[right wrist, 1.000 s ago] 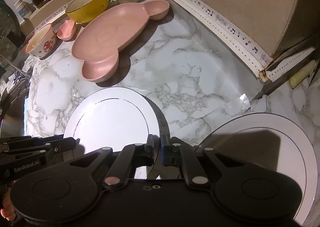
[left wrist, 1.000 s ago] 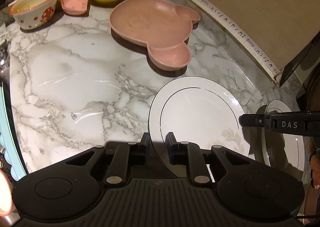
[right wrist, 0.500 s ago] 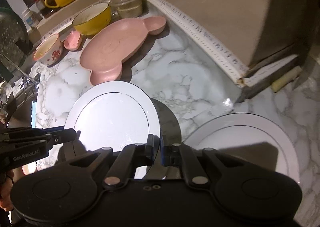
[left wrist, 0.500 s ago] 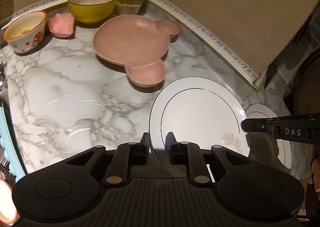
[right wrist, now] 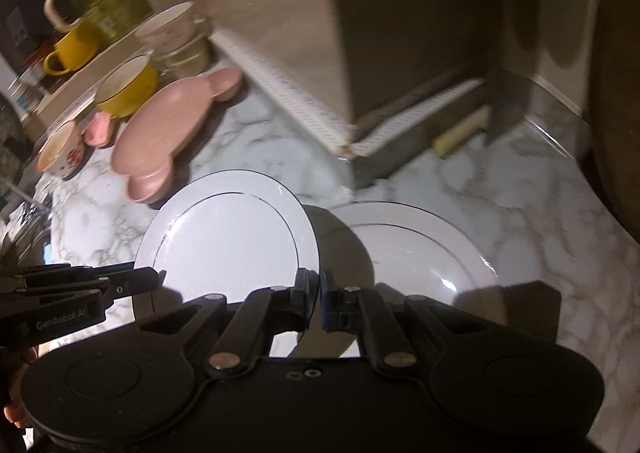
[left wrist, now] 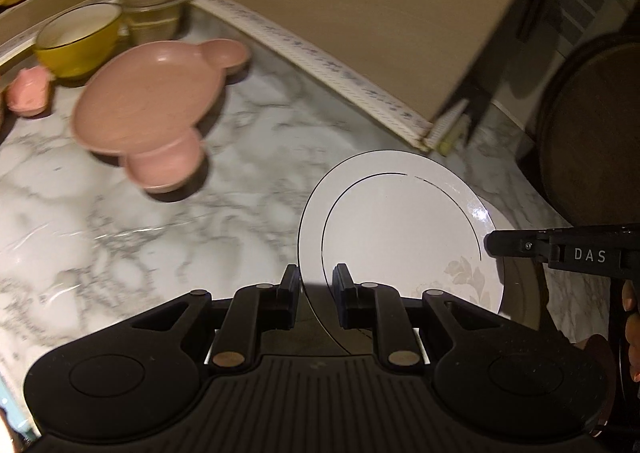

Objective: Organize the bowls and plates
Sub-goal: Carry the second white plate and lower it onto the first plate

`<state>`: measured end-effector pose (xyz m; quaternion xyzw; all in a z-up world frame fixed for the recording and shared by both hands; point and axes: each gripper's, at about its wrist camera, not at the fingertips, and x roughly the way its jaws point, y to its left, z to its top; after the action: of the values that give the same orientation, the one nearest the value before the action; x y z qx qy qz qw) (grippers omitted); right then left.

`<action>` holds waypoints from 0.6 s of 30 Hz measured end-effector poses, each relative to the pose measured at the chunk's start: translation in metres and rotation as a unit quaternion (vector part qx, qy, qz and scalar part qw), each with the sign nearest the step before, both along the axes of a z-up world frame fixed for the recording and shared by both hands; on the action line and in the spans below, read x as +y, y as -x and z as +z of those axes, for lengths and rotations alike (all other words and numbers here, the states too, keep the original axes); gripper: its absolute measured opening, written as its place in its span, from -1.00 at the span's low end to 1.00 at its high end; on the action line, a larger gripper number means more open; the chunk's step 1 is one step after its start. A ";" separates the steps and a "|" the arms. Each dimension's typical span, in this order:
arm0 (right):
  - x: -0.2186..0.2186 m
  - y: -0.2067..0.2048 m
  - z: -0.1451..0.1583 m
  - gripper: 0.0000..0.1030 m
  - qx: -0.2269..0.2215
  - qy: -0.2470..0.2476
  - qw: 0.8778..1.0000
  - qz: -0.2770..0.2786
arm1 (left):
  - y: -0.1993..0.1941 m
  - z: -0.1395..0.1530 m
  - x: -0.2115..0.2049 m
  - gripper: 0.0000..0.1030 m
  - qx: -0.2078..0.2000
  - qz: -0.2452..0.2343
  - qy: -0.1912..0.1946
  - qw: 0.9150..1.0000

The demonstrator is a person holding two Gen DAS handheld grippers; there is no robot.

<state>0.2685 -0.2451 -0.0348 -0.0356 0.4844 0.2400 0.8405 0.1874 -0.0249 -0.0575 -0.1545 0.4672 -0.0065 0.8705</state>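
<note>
Both grippers are gripping one white plate [left wrist: 404, 237], lifted and tilted above the marble worktop [left wrist: 120, 221]. Left gripper [left wrist: 316, 285] is pinching its near rim at lower centre of the frame, rim sitting between the fingers [left wrist: 289, 285]. Right gripper [right wrist: 314, 293] is clamping the opposite rim (fingers nearly together on it). A second white plate [right wrist: 424, 249] is lying flat on the worktop at centre right, partly under the held one. Pink bear-shaped plate [left wrist: 148, 109] and yellow bowl [left wrist: 76, 41] are sitting upper left.
</note>
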 end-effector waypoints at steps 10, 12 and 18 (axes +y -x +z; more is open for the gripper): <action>-0.055 -0.010 -0.013 -0.92 0.015 0.004 0.999 -0.049 | -0.024 -0.012 -0.049 -0.66 0.016 -0.048 -0.002 0.999; -0.062 -0.012 -0.017 -0.92 0.021 0.003 0.998 -0.056 | -0.026 -0.016 -0.056 -0.66 0.020 -0.056 -0.004 0.998; -0.072 -0.021 -0.030 -0.91 0.035 0.013 0.997 -0.071 | -0.034 -0.019 -0.071 -0.66 0.021 -0.072 -0.014 0.997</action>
<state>0.2890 -0.3173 -0.0649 -0.0034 0.5179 0.1746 0.8374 0.2213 -0.0958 -0.0762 -0.1079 0.4955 -0.0595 0.8598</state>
